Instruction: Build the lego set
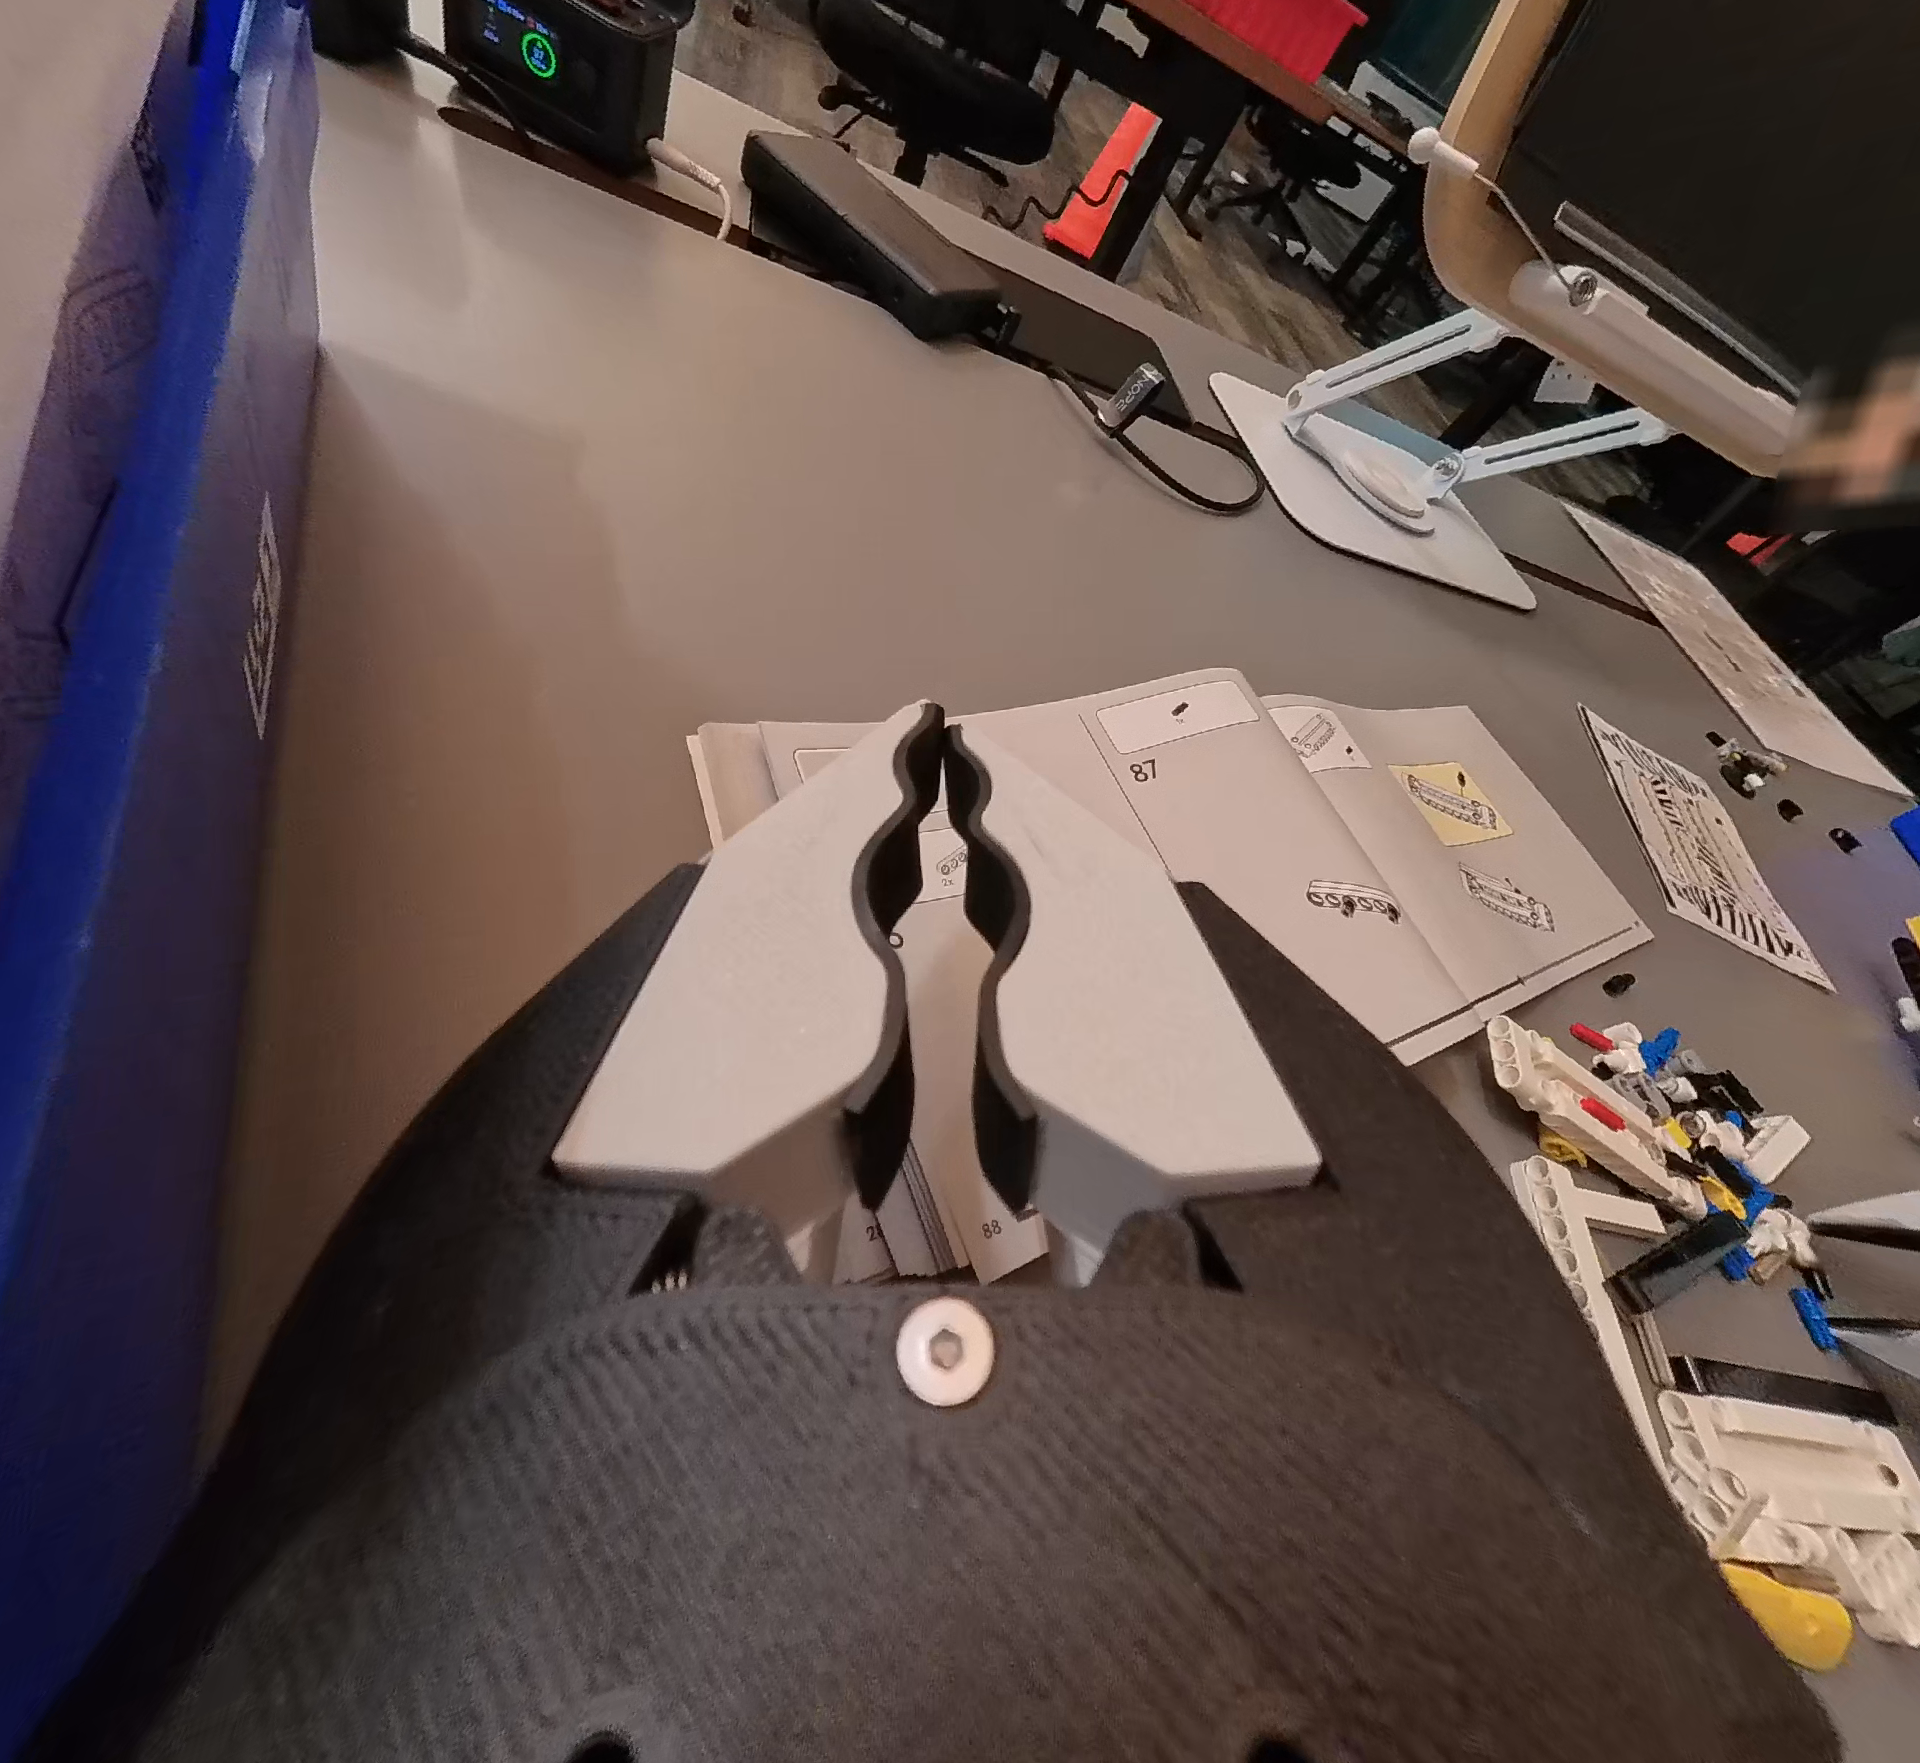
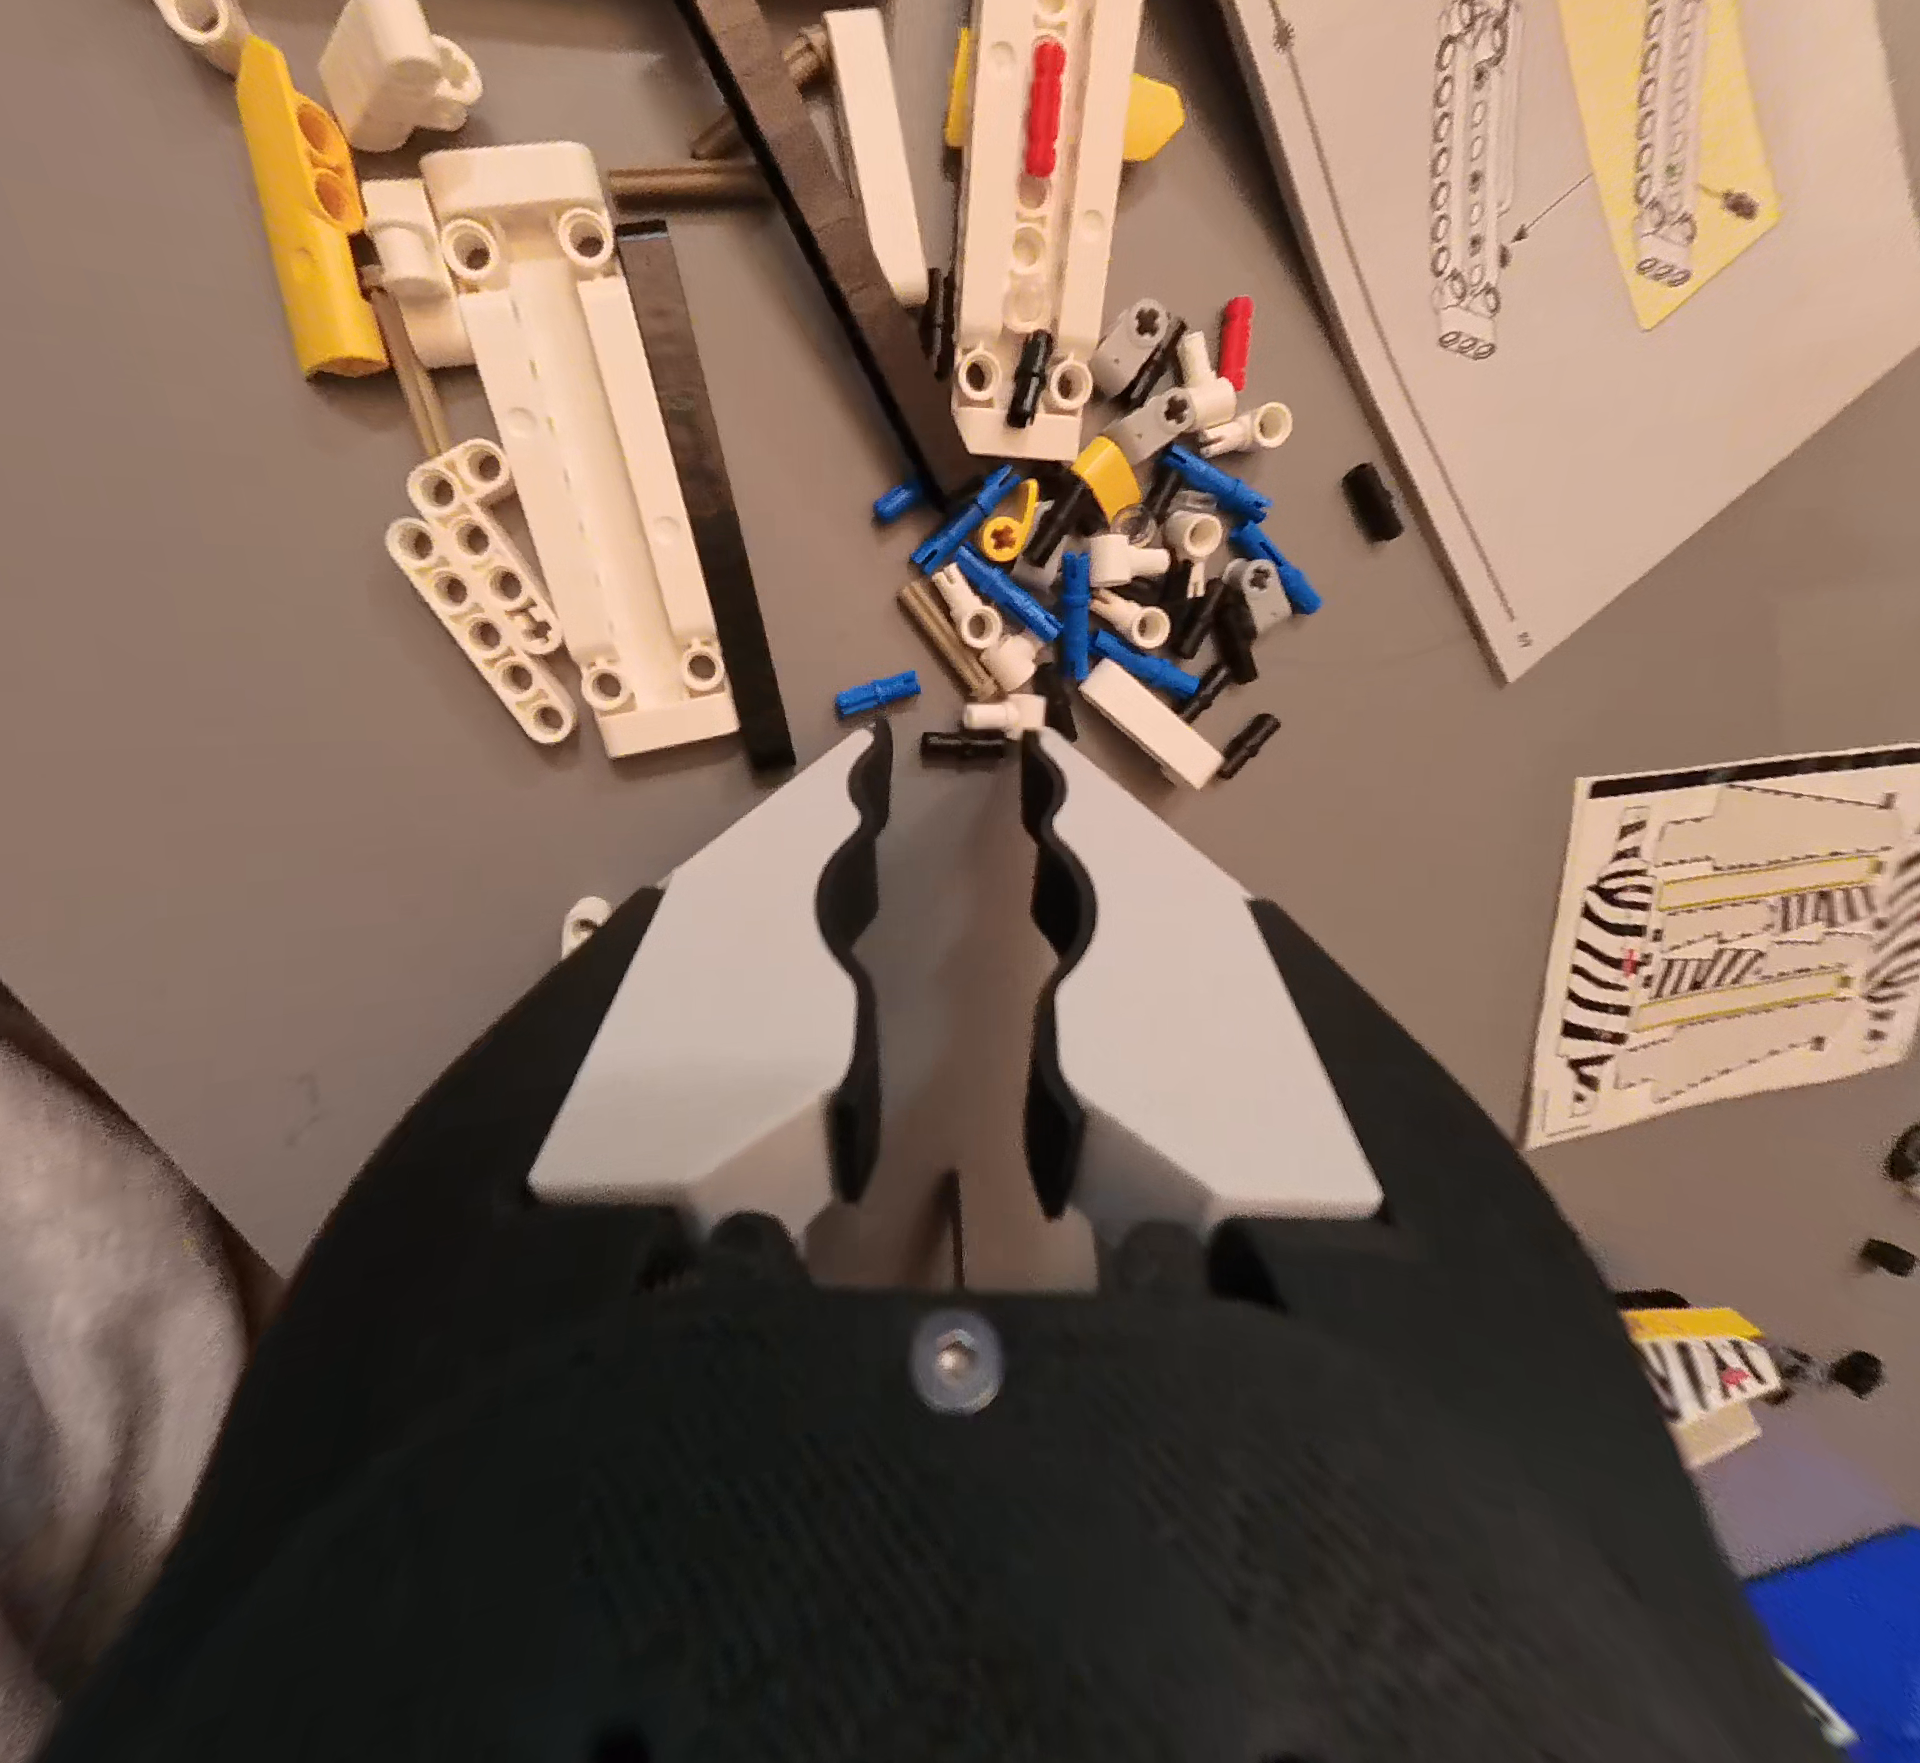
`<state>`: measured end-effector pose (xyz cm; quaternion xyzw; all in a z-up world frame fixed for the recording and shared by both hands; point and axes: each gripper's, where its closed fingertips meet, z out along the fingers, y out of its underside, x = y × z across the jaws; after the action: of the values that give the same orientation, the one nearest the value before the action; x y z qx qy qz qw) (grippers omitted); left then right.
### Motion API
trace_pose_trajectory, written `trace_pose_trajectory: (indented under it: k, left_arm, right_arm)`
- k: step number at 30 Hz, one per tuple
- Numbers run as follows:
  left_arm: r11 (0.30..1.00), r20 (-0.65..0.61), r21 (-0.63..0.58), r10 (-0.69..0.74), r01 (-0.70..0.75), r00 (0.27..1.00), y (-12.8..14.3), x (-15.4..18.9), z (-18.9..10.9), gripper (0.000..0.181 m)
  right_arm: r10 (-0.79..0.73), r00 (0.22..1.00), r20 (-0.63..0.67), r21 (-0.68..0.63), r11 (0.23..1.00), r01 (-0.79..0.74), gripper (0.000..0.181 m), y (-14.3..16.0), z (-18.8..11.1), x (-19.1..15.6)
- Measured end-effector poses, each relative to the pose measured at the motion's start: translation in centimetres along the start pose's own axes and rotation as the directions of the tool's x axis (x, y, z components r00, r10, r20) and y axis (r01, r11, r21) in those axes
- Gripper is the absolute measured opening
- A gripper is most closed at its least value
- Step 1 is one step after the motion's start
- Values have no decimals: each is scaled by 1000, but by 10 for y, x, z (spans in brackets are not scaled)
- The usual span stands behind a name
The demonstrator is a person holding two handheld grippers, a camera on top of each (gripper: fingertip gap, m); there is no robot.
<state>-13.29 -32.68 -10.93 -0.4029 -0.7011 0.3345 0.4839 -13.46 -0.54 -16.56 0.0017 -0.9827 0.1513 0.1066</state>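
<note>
My right gripper (image 2: 956,747) is open, pointing down at the grey table. Its tips straddle a small black pin (image 2: 961,745) at the near edge of a pile of blue, black and white pins (image 2: 1101,570). A long white panel with a red axle (image 2: 1049,155) lies beyond the pile. Another white panel (image 2: 592,487), a yellow piece (image 2: 301,207) and a black beam (image 2: 769,186) lie to the left. My left gripper (image 1: 943,726) is shut and empty above the open instruction booklet (image 1: 1299,840). The pile also shows in the left wrist view (image 1: 1662,1142).
A striped sticker sheet (image 2: 1745,944) lies right of the booklet (image 2: 1558,207). A tall blue box (image 1: 156,570) stands along the left. A white stand (image 1: 1382,487), a black device (image 1: 862,227) and a power unit (image 1: 551,51) sit farther back. The tips of one gripper are about 35 cm away from the tips of the other. The yellow piece (image 2: 301,207) is about 11 cm from my right fingertips and 25 cm from my left. Seen from the left wrist view (image 1: 1792,1601) as well.
</note>
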Motion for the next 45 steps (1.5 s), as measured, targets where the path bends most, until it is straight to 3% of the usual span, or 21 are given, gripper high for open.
trace_pose_trajectory:
  k: [7, 10, 16, 20, 23, 30, 38, 42, 45]
  left_arm:
    - [1000, -1, 1, -2, 2, 1000, 0, 0, 0, 0]
    - [1000, -2, 1, -3, 3, 1000, 0, 0, 0, 0]
    - [1000, -3, 2, 3, -3, 1000, 0, 1, 0, 0]
    - [1000, -4, 3, 3, -3, 1000, -1, 1, 0, 0]
    - [1000, -5, 9, -1, 1, 1000, -1, 1, 0, 0]
    - [1000, -10, 18, -14, 14, 1000, -2, 0, -2, 0]
    - [1000, -11, 16, 0, 1, 1000, -2, 1, -1, 0]
    - [999, -32, 43, 20, -18, 999, -7, 7, -3, 0]
    - [994, -130, 83, 77, -66, 988, -14, 34, -8, 3]
  right_arm:
    - [92, 985, 147, 1, 996, -94, 17, 4, 1, -5]
    - [83, 989, 118, -4, 997, -83, 0, 7, 1, -4]
    - [99, 993, 65, 77, 992, -104, 0, 2, -20, 3]
    - [152, 983, 102, 137, 977, -165, 0, 3, -34, 4]
    - [164, 981, 105, 88, 981, -173, 12, 10, -28, 1]
    - [124, 989, 78, -30, 992, -122, 21, 18, -7, -2]
    - [177, 970, 166, -75, 983, -167, 14, 13, -1, -7]
    - [180, 971, 156, 22, 982, -186, 14, 0, -12, -5]
    - [130, 986, 104, 250, 956, -153, 13, -25, -43, -2]
